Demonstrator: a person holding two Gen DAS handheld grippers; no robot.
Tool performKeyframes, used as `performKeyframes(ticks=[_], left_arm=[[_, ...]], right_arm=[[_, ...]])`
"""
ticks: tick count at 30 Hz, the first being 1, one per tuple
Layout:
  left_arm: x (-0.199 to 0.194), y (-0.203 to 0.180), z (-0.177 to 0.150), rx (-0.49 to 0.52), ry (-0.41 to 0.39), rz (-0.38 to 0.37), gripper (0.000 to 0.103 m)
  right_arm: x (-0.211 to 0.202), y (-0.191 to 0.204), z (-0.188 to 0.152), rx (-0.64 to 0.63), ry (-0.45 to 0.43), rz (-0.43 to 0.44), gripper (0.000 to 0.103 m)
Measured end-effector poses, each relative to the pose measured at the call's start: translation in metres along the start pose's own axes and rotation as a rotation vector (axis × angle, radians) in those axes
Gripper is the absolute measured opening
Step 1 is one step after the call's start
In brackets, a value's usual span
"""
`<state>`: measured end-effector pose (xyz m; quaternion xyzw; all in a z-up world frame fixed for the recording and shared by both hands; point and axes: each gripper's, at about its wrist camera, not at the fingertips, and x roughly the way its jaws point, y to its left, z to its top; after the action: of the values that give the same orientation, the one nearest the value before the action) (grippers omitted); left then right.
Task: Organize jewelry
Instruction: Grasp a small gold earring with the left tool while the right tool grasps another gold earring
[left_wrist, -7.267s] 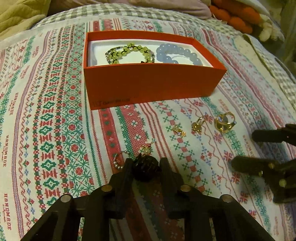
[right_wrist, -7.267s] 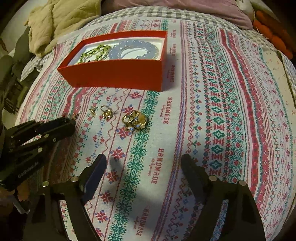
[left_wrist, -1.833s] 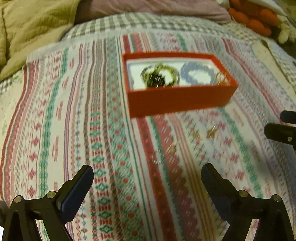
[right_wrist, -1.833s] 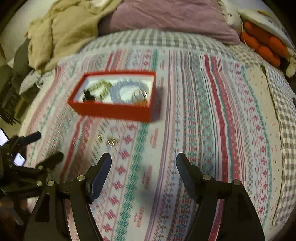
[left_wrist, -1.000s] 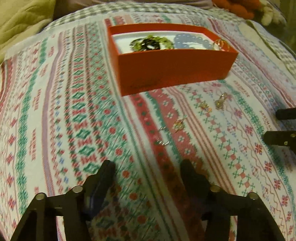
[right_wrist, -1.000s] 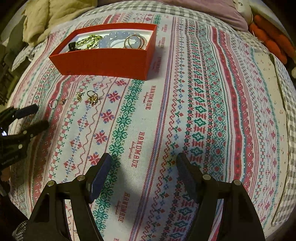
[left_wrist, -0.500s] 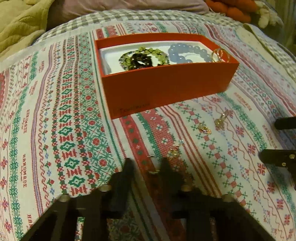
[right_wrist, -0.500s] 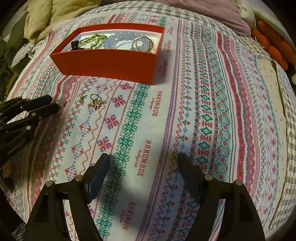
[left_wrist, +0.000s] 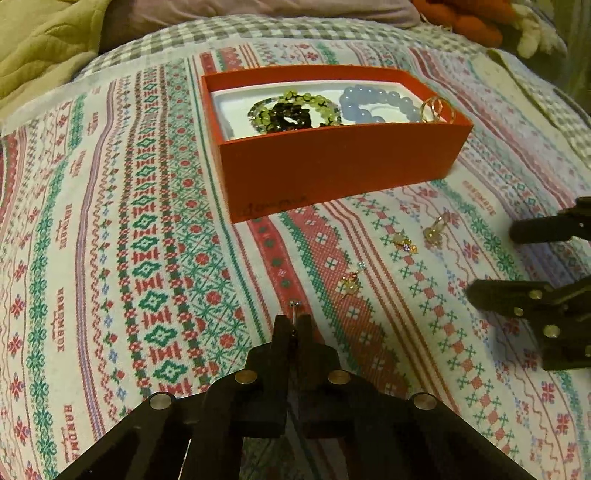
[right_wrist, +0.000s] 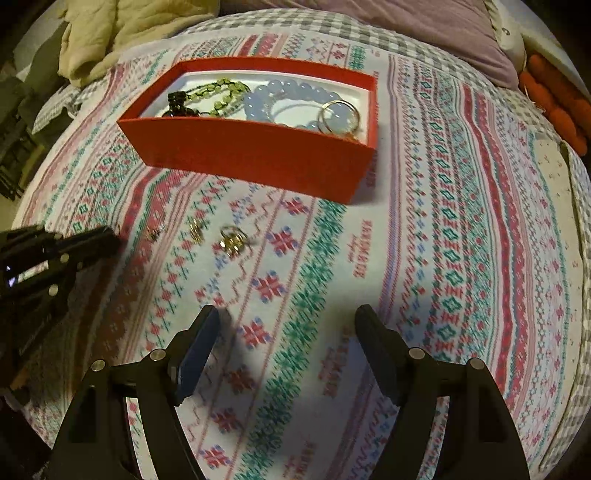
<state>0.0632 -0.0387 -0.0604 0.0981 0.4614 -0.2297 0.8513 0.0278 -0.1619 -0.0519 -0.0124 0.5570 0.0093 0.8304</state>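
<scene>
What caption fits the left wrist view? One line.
Left gripper shut on a thin earring; three more lie before the red box.

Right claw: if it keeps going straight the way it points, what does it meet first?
Probably the patterned cloth first; further along, the red box's near wall. The right claw is open, and depth is hard to judge.

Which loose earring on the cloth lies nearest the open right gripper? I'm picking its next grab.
The gold ring-shaped earring, rightmost of the three on the cloth. It lies closest ahead of the right gripper; the other two sit further left.
</scene>
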Motion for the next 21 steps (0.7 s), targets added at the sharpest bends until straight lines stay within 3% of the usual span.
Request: performKeyframes(ticks=[10, 21], left_arm=[[-0.010, 0.007, -0.004, -0.021, 0.005, -0.004, 0.000], [-0.013, 0.009, -0.006, -0.038, 0.019, -0.004, 0.000]], right_arm=[[0.012, 0.014, 0.020, -0.055, -0.040, -0.022, 0.073], [0.015, 0.033, 0.027, -0.138, -0.074, -0.008, 0.043]])
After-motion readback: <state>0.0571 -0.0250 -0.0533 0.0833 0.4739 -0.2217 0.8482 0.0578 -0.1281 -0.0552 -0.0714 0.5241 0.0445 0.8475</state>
